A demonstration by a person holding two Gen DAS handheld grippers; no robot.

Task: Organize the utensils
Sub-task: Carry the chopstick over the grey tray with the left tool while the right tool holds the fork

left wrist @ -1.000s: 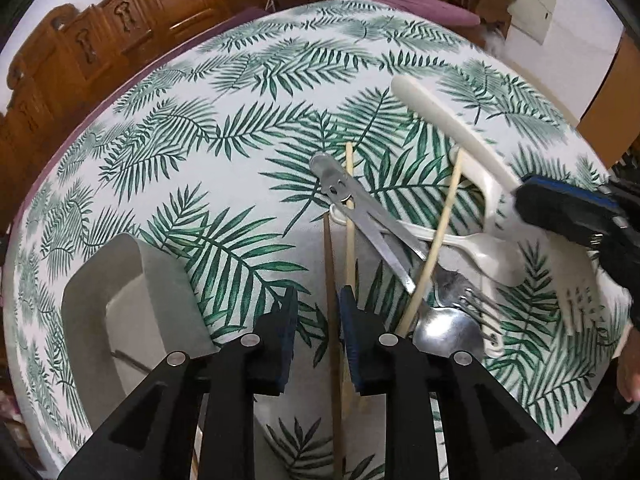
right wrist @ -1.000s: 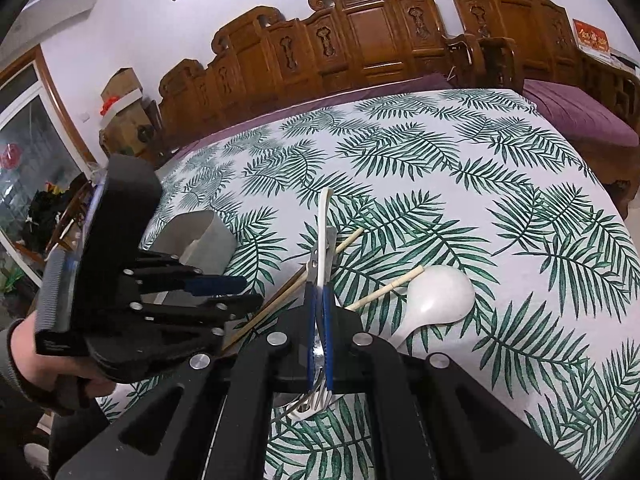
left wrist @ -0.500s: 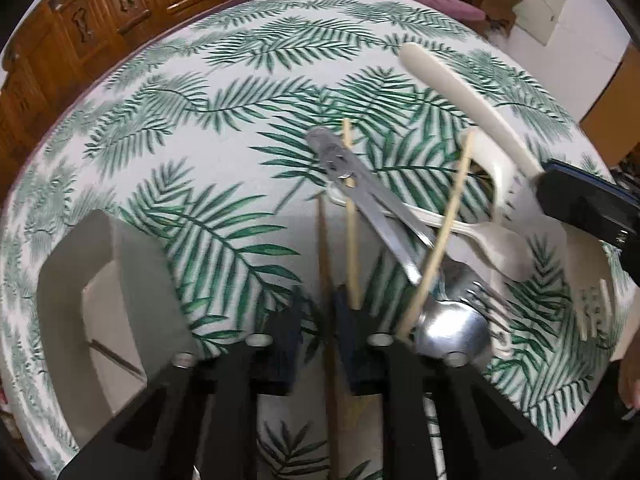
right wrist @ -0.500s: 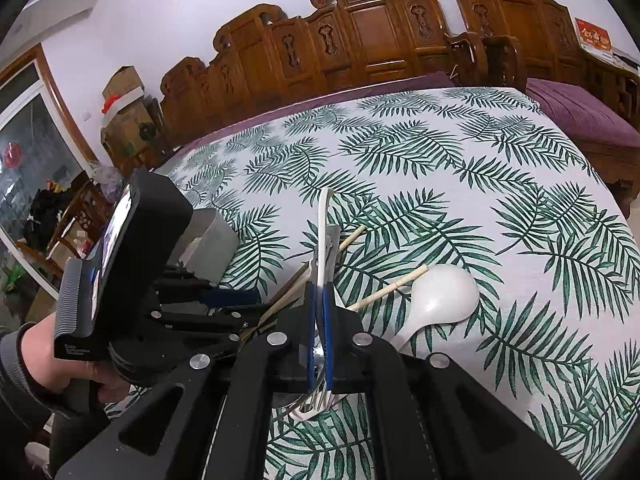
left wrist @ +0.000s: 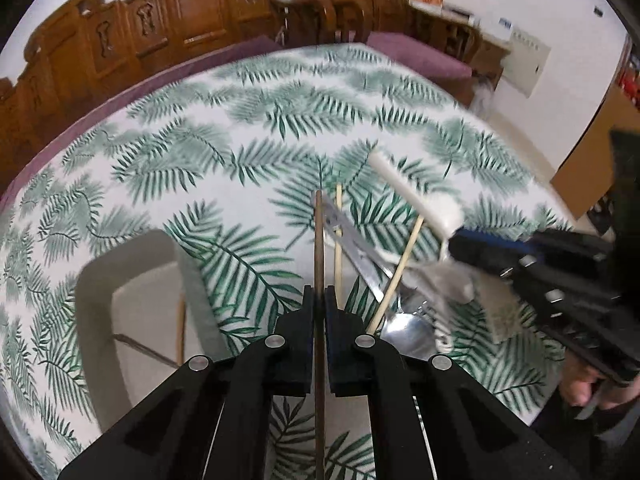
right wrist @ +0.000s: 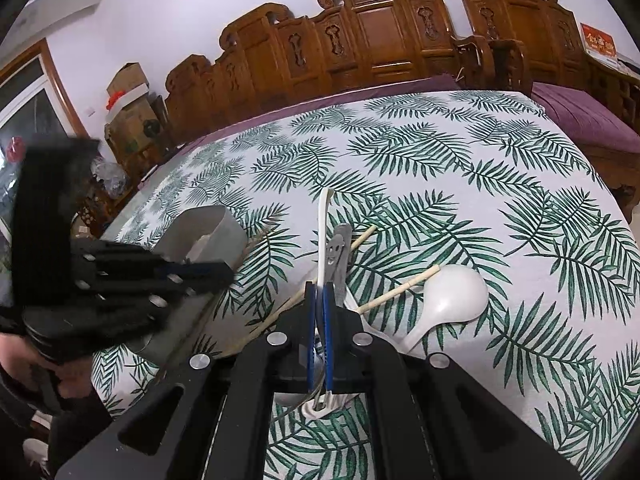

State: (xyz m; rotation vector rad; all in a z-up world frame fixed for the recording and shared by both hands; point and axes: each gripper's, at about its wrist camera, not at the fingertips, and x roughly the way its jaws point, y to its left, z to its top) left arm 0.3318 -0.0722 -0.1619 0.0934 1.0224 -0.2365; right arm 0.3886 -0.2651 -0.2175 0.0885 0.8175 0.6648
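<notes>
We see the left gripper [left wrist: 319,300] clamped on a dark chopstick [left wrist: 318,240], which runs straight out between its fingers above the table [left wrist: 200,152]. The grey holder [left wrist: 96,320] stands just left of it, near the table's near edge. Our right gripper [right wrist: 319,292] is pinched on the thin white handle [right wrist: 323,216] of a utensil lying in the pile of metal cutlery [right wrist: 338,248], pale chopsticks [right wrist: 400,290] and a white ladle [right wrist: 452,292] beside it.

Soft, even indoor light, shadows faint. Both fisheye views bend strongly and go black at the corners. Left view is motion-blurred; the right stays mostly sharp.
</notes>
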